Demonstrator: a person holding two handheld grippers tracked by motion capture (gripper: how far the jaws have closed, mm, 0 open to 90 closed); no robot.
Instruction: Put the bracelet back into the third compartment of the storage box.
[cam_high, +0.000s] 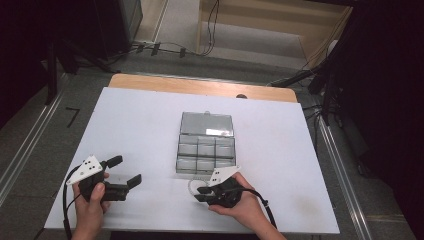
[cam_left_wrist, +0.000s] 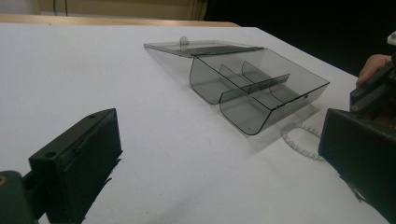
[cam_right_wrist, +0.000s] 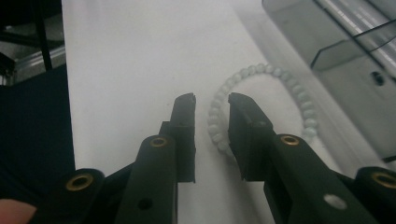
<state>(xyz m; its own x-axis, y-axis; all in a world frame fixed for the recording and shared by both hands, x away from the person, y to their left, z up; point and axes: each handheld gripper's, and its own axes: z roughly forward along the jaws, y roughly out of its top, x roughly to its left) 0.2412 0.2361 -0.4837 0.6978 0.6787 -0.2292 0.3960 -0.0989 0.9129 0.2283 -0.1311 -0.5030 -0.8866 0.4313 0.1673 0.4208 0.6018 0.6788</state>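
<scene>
A recording lab: white-topped table, floor cables, dark equipment stands.

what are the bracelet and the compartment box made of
The bead bracelet looks like pale, milky stone or glass, possibly plastic: round, smooth beads with a soft sheen. The compartment box appears to be smoke-tinted clear plastic, glossy, since the white table shows through its thin walls and open lid.

The compartment box is smoky, glossy clear plastic. The bead bracelet looks smooth, milky pale. Matt white sheet covers the wooden table. Fingers are matt black plastic.
</scene>
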